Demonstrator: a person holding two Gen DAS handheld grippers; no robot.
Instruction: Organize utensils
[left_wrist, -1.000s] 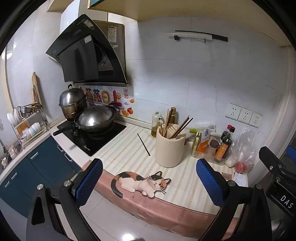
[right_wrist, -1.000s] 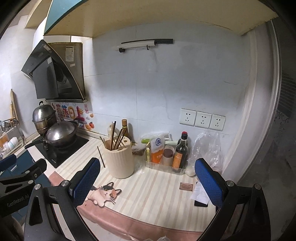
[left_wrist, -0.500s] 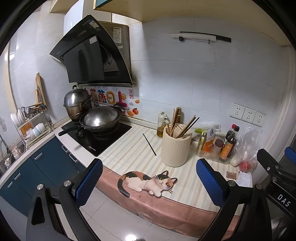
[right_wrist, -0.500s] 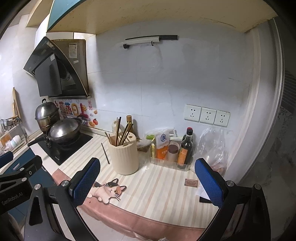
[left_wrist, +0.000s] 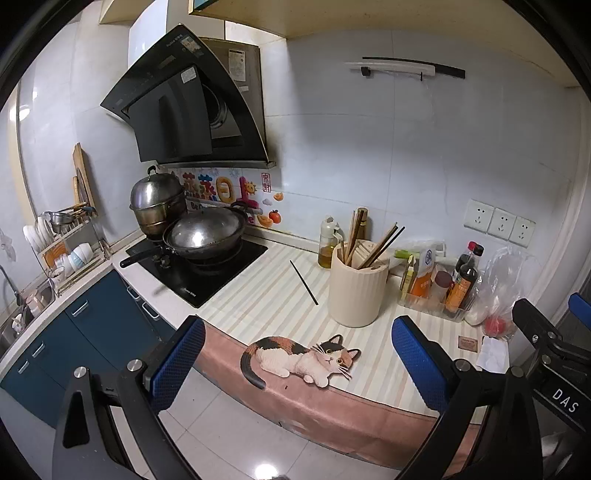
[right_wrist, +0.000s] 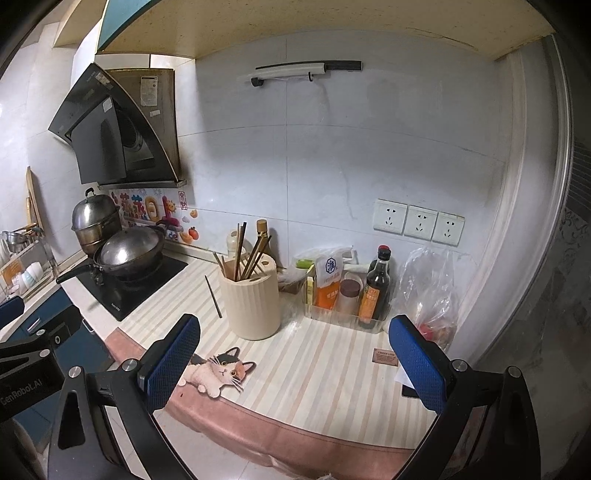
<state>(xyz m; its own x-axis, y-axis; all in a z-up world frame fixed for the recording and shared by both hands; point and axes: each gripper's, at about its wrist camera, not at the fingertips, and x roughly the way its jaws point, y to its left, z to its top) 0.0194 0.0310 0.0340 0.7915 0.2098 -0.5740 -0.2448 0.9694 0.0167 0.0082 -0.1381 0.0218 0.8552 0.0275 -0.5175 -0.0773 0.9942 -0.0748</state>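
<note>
A cream ribbed utensil holder (left_wrist: 356, 291) stands on the striped counter and holds several chopsticks (left_wrist: 380, 242); it also shows in the right wrist view (right_wrist: 253, 301). One dark chopstick (left_wrist: 303, 282) lies loose on the counter left of the holder, and it shows in the right wrist view (right_wrist: 213, 296) too. My left gripper (left_wrist: 297, 360) is open and empty, held off the counter's front edge. My right gripper (right_wrist: 293, 363) is open and empty, in front of the counter to the right of the holder.
A wok (left_wrist: 205, 236) and a steel pot (left_wrist: 157, 201) sit on the black hob at left. An oil bottle (left_wrist: 328, 242) stands behind the holder. A clear tray with bottles and packets (right_wrist: 349, 291) and a plastic bag (right_wrist: 430, 288) are at right. A cat figure (left_wrist: 306, 356) lies at the counter's front edge.
Both grippers have drawn back and shifted slightly, so the counter and holder look a little farther away. Both stay open and empty. Nothing on the counter has moved.
</note>
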